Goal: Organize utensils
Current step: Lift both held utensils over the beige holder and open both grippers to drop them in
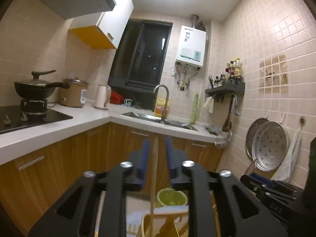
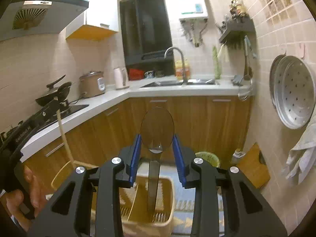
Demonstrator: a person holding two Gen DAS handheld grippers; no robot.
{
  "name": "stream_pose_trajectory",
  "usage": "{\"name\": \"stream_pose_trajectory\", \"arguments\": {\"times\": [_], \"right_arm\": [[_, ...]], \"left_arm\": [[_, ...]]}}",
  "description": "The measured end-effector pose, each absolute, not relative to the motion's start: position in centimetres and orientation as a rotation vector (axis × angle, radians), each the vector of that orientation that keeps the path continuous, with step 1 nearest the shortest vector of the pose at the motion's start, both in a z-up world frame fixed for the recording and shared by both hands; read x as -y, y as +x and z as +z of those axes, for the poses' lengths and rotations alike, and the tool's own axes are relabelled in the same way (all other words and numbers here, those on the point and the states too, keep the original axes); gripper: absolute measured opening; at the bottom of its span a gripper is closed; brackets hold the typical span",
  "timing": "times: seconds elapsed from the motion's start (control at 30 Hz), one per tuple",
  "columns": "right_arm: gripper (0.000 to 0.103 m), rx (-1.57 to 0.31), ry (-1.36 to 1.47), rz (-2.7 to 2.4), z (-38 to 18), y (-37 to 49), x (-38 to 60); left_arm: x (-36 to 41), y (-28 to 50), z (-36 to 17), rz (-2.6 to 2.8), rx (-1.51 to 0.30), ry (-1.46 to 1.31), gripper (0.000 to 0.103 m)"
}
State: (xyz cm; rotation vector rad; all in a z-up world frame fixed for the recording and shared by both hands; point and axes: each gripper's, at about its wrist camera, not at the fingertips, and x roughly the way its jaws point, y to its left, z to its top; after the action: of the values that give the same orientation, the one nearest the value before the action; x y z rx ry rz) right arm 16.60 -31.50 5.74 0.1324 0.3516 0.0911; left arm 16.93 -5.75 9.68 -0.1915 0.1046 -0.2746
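Note:
In the left wrist view my left gripper has its blue fingers set a little apart, with a thin wooden chopstick standing upright between them; I cannot tell whether they touch it. Its lower end goes down into a beige utensil holder. In the right wrist view my right gripper is open around a metal spoon that stands bowl-up in the beige utensil holder. The pads are apart from the spoon. The left gripper shows at the left with the chopstick.
A white L-shaped counter holds a stove with a black wok, a rice cooker, a kettle and a sink. Steamer trays hang on the right wall. A green bin stands on the floor.

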Motion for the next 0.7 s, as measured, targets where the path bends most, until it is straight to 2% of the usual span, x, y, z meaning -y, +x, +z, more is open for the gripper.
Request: {"name": "stream_pose_trajectory", "arguments": {"times": [0.07,0.13,0.2,0.27,0.53,0.7], "right_arm": [[0.031,-0.366,0.136,0.105,5.7,15.9,31.7],[0.045,-0.383,0.139,0.117,5.9,15.1,31.9],[0.05,-0.393,0.156,0.136,6.3,14.0,32.2],[0.051,-0.413,0.144,0.142,6.9,12.9,32.1],[0.051,-0.562,0.176,0.203,8.9,10.3,32.5],[0.051,-0.698,0.147,0.212,8.0,9.3,31.8]], "left_arm": [[4.9,16.0,9.8,-0.294,-0.129,-0.203,0.023],[4.2,15.4,9.9,-0.311,-0.156,-0.218,0.031],[3.3,14.5,10.1,-0.332,-0.192,-0.23,0.034],[2.5,13.6,10.4,-0.35,-0.224,-0.229,0.04],[-0.9,11.8,11.2,-0.425,-0.479,-0.246,0.04],[-0.7,11.9,8.1,-0.514,-0.749,-0.186,0.04]]}}
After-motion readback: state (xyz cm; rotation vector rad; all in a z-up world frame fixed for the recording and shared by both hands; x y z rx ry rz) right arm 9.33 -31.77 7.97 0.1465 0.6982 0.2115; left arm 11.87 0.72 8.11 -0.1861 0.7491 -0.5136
